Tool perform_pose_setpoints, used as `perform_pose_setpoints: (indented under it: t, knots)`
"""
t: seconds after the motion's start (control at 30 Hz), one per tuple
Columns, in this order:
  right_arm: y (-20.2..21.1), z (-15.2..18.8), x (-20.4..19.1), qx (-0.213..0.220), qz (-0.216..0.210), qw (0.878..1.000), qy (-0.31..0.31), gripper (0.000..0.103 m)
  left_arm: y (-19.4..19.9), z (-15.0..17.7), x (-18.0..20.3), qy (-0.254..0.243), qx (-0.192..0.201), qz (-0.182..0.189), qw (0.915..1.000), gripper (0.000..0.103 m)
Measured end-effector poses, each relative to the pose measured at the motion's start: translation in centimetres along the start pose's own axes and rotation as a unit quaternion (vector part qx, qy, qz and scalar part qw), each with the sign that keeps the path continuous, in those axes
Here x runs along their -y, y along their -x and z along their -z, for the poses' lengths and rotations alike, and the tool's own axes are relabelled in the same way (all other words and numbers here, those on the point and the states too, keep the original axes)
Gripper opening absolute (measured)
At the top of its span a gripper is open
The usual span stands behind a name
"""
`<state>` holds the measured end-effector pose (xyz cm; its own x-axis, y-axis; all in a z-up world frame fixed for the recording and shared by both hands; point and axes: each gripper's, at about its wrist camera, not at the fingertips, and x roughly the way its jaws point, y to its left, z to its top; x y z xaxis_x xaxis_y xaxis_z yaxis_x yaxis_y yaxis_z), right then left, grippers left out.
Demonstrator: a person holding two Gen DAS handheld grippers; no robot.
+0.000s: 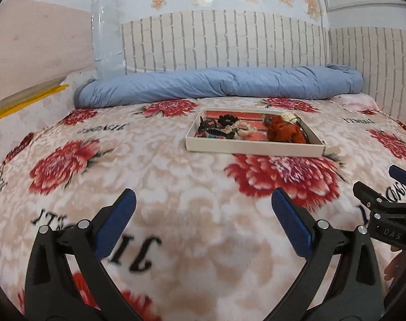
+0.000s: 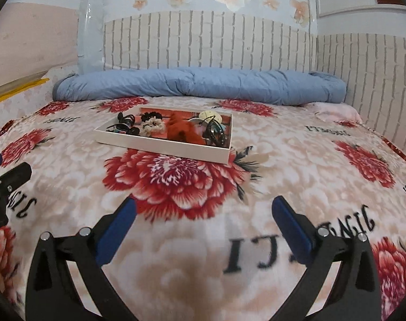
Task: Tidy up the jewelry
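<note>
- Two grippers hung over a bed blanket [image 1: 154, 160] printed with big red flowers and black lettering; the white tray [image 1: 252, 148] on it served as the landmark.
- Behind the tray, a rolled blue quilt [image 1: 219, 83] lay along a brick-patterned wall.
- Well in front of the tray and a little to its left, the left gripper [image 1: 203, 214] stood with its blue-padded jaws spread wide, nothing between them.
- Well in front of the tray and to its right, the right gripper [image 2: 203, 222] was likewise fully released and empty.
- Inside the tray lay the jewelry and hair pieces: an orange fluffy piece [image 2: 182, 131] near the middle, a cream flower piece [image 2: 153, 127] left of it, black tangled pieces [image 2: 125, 123] at the left end and dark cords [image 2: 215, 133] at the right end.
- Small items in the tray were too blurred and heaped to tell apart.
- Both grippers' bodies were cut off at the lower edge.
</note>
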<state>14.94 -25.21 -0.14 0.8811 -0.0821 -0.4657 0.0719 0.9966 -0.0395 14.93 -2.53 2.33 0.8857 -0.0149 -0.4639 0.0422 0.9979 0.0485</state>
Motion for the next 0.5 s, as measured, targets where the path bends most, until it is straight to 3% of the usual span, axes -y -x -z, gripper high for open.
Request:
perform_pose_setpoints:
  t: [0.1, 0.27, 0.5]
  knots:
    - [1.7, 0.4, 0.3, 0.027, -0.002, 1.0, -0.001, 0.099, 1.7, 1.2, -0.2, 0.013, 0.016, -0.002, 0.9998, 0.098]
    - [2.0, 1.4, 0.5, 0.025, -0.005, 1.0, -0.004, 0.099, 2.6, 2.9, -0.1, 0.009, 0.039, -0.017, 0.9991, 0.098]
    - [2.8, 1.9, 1.2, 0.048, -0.003, 0.999, -0.021, 0.099, 2.1, 3.2, -0.4, 0.017, 0.031, -0.015, 0.9993, 0.098]
